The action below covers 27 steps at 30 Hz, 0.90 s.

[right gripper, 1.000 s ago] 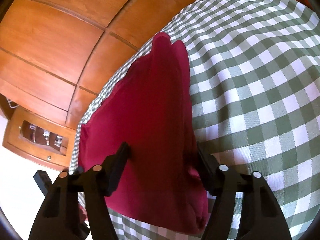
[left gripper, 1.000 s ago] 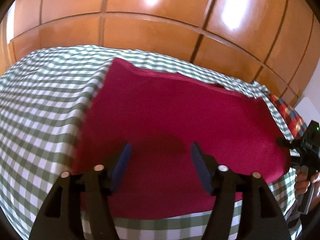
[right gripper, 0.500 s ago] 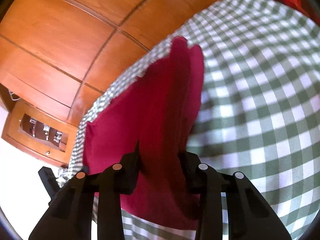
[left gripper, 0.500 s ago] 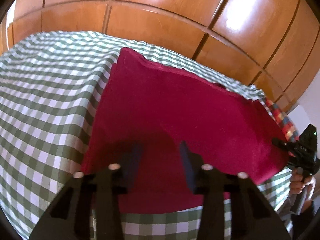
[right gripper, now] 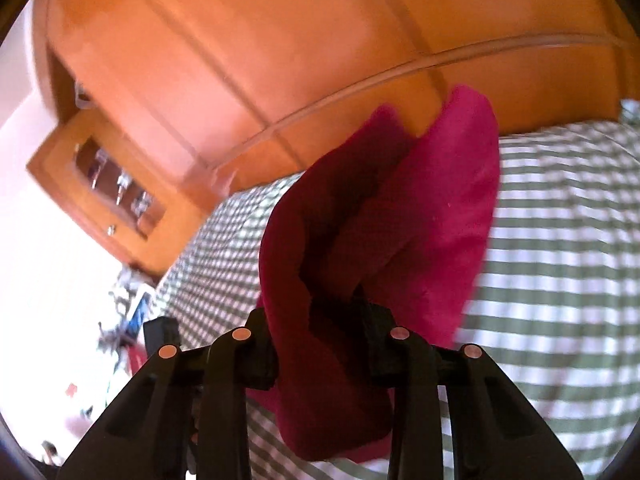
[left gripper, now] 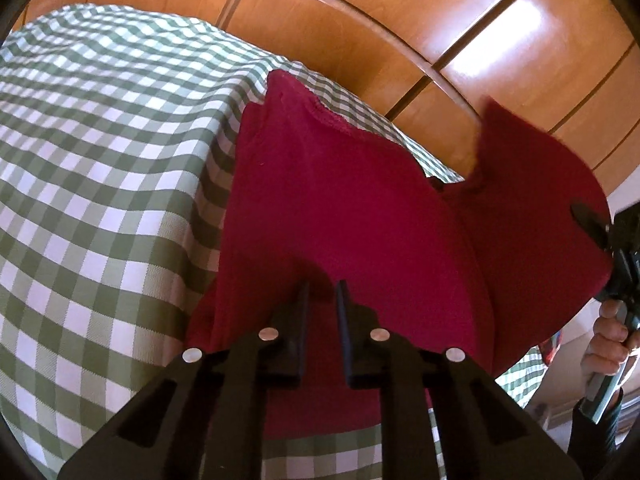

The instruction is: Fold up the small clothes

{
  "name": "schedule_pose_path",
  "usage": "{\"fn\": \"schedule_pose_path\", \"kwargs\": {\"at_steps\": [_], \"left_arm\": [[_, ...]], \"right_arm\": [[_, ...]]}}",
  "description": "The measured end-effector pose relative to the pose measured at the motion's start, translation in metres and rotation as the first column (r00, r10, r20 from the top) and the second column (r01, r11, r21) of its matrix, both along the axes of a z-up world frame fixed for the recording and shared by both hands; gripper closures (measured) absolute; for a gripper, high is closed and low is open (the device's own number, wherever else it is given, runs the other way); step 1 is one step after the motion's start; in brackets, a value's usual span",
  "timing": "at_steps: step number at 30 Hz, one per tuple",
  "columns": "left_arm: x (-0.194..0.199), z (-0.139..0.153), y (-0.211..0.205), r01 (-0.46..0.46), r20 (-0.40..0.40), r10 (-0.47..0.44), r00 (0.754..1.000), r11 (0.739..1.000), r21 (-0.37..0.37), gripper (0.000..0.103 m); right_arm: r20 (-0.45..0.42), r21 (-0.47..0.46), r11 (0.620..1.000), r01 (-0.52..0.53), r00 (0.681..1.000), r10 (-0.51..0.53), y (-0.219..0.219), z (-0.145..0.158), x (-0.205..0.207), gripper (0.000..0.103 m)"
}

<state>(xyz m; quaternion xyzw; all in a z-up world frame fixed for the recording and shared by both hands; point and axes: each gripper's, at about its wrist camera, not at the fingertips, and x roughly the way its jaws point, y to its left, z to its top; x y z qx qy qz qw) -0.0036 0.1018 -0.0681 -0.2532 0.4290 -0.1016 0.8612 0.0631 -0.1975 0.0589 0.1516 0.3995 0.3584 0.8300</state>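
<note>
A dark red garment (left gripper: 360, 208) lies spread on a green-and-white checked bedcover (left gripper: 100, 160). My left gripper (left gripper: 322, 296) sits low on the garment's near part. Its jaws are closing, and a raised ridge of the red cloth is pinched between the pads. My right gripper (right gripper: 332, 308) has its jaws closing on a bunched handful of the same garment (right gripper: 400, 220) and holds it up off the bed. In the left wrist view, the garment's right side stands lifted and curls inward, and a hand (left gripper: 608, 340) holds the other gripper below it.
Glossy wooden panels (left gripper: 360, 20) rise behind the bed. A wooden cabinet with a glass-fronted niche (right gripper: 100, 168) stands at the left of the right wrist view. The checked cover (right gripper: 560, 240) stretches to the right, and a bit of red plaid cloth (left gripper: 548, 348) shows near the hand.
Both grippers have narrowed onto the red garment. The right one has risen and rolled, lifting the garment's right side off the bed. The left one has moved in closer and lower.
</note>
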Motion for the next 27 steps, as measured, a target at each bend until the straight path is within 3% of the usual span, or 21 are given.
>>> {"fn": "schedule_pose_path", "kwargs": {"at_steps": [5,9,12,16,18,23,27], "left_arm": [[0.001,-0.005,0.004,0.018,-0.003,-0.018,1.000,1.000,-0.020,0.094],[-0.006,-0.001,0.026,-0.024,0.006,0.025,1.000,0.996,-0.090,0.095],[-0.019,0.007,0.051,-0.065,0.020,0.069,0.997,0.988,-0.141,0.084],[-0.023,0.016,0.070,-0.096,0.030,0.102,0.994,0.980,-0.177,0.072],[-0.021,0.023,0.077,-0.096,0.044,0.108,0.993,0.971,-0.217,0.065],[0.000,0.043,0.076,-0.052,0.069,0.075,0.995,0.956,-0.290,0.040],[0.030,0.045,0.063,-0.018,0.032,0.027,0.999,0.964,-0.266,0.038]], "right_arm": [[-0.017,-0.115,0.982,-0.148,0.989,0.147,0.094,-0.021,-0.005,0.075],[-0.019,-0.251,0.945,-0.211,0.977,0.213,0.139,-0.050,-0.017,0.075],[0.007,-0.307,0.914,-0.267,0.959,0.282,0.154,-0.064,-0.032,0.065],[0.028,-0.273,0.905,-0.327,0.937,0.347,0.151,-0.062,-0.041,0.053],[0.009,-0.218,0.907,-0.361,0.928,0.372,0.146,-0.059,-0.043,0.035],[0.030,-0.133,0.918,-0.375,0.924,0.381,0.117,-0.044,-0.063,0.033],[0.032,-0.131,0.943,-0.308,0.949,0.314,0.076,-0.044,-0.072,0.033]]}}
